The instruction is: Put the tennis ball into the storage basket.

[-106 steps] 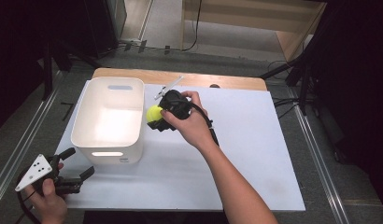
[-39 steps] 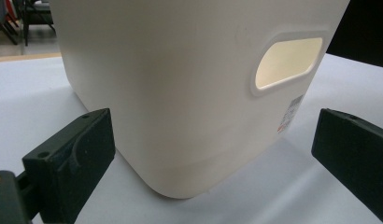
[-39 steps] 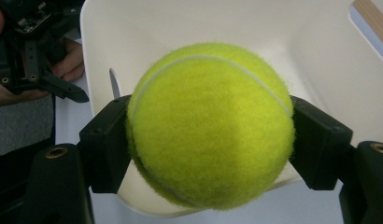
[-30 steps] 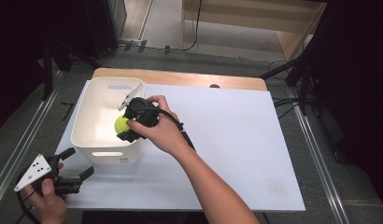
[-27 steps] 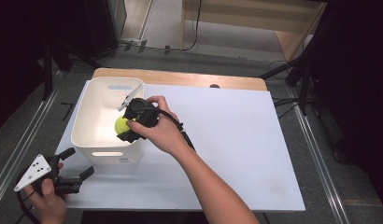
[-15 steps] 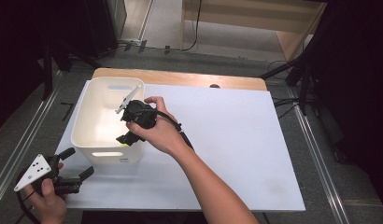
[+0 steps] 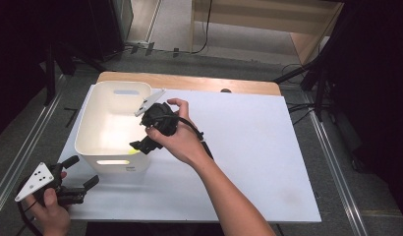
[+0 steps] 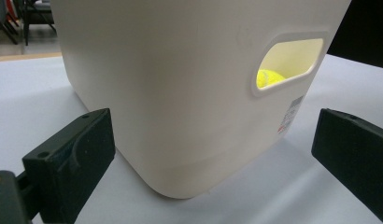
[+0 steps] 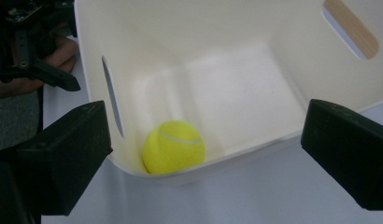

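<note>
Now the right tongs [image 7: 140,144] hang over the near right rim of the white bin [image 7: 86,135], their jaws having just been opening and standing wide apart with nothing between them. Below them, in the right gripper view, the yellow tennis ball [image 9: 173,146] lies on the bin's floor, tucked into the corner against the wall with the handle slot. Down at the near left corner of the white surface [image 7: 268,162], the left tongs [image 7: 86,172] rest in the left hand [image 7: 49,214], jaws apart and empty, facing the bin's outer wall, through whose slot the ball glows yellow.
</note>
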Available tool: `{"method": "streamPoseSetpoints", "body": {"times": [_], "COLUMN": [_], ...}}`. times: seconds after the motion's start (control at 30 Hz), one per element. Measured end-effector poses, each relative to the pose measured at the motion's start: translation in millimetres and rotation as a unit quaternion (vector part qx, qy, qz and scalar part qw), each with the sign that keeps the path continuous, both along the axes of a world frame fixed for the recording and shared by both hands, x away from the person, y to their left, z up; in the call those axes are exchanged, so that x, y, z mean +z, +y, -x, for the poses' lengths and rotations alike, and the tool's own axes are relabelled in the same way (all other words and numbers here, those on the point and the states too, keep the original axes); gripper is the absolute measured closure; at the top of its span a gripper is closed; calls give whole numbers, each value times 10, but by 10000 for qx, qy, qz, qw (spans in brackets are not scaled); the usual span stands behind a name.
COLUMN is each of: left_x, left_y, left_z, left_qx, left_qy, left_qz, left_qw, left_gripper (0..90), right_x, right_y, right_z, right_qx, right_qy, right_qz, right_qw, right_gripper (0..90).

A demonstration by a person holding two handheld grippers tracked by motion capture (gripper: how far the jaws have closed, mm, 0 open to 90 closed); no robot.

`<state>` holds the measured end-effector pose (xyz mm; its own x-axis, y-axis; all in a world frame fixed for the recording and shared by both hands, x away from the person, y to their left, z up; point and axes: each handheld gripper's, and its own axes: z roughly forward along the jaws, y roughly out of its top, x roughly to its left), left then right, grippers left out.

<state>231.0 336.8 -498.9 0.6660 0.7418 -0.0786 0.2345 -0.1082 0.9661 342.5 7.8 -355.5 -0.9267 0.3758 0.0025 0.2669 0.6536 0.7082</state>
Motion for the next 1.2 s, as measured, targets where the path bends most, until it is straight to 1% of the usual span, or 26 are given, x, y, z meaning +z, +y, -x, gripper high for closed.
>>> {"method": "streamPoseSetpoints", "body": {"times": [0.07,0.1,0.13,0.17,0.2,0.27,0.3,0.33,0.4,0.5,0.6,0.63,0.8,0.87,1.0,1.07,1.13,1.17,1.2], "left_x": [0,0,0,0,0,0,0,1,0,0,0,0,0,0,0,1,1,1,1], "left_y": [-3,-3,-3,-3,-2,-3,-3,-4,-3,-3,-1,0,3,5,3,2,2,2,1], "left_z": [1,1,0,0,0,1,1,2,0,-1,-1,-1,0,1,0,0,0,0,0], "left_qx": [7,7,7,7,7,9,9,11,7,1,1,-5,-9,-11,-8,-11,-6,-5,-3], "left_qy": [4,4,3,3,3,4,3,3,5,1,4,1,-3,-3,-2,5,6,7,6], "left_qz": [-10,-10,-12,-12,-19,-22,-23,-23,-20,-19,1,9,10,15,12,7,5,4,5], "left_qw": [10000,10000,10000,10000,10000,10000,10000,10000,10000,10000,10000,10000,10000,10000,10000,10000,10000,10000,10000], "left_gripper": [0,0,0,0,0,0,0,0,0,0,0,0,0,0,0,0,0,0,0], "right_x": [4,4,1,1,-11,-19,-36,-43,-55,-56,-62,-71,-104,-160,-241,-273,-302,-302,-332], "right_y": [-60,-60,-121,-121,-183,-213,-267,-296,-345,-407,-448,-486,-575,-649,-772,-839,-907,-907,-980], "right_z": [9,9,18,18,22,24,24,22,21,37,37,46,49,60,73,81,96,96,113], "right_qx": [-88,-88,-154,-154,-185,-207,-275,-285,-294,-380,-368,-439,-552,-660,-794,-846,-959,-959,-1017], "right_qy": [-26,-26,-45,-45,-58,-51,-29,-35,-18,-17,-52,-31,-44,-37,0,19,46,46,63], "right_qz": [-29,-29,-92,-92,-128,-142,-142,-149,-236,-287,-312,-355,-387,-354,-382,-393,-366,-366,-385], "right_qw": [10000,10000,9998,9998,9997,9997,9995,9995,9993,9989,9988,9984,9977,9972,9961,9956,9947,9947,9941], "right_gripper": [0,0,0,0,0,0,0,0,0,0,0,0,0,0,0,0,0,0,0]}}
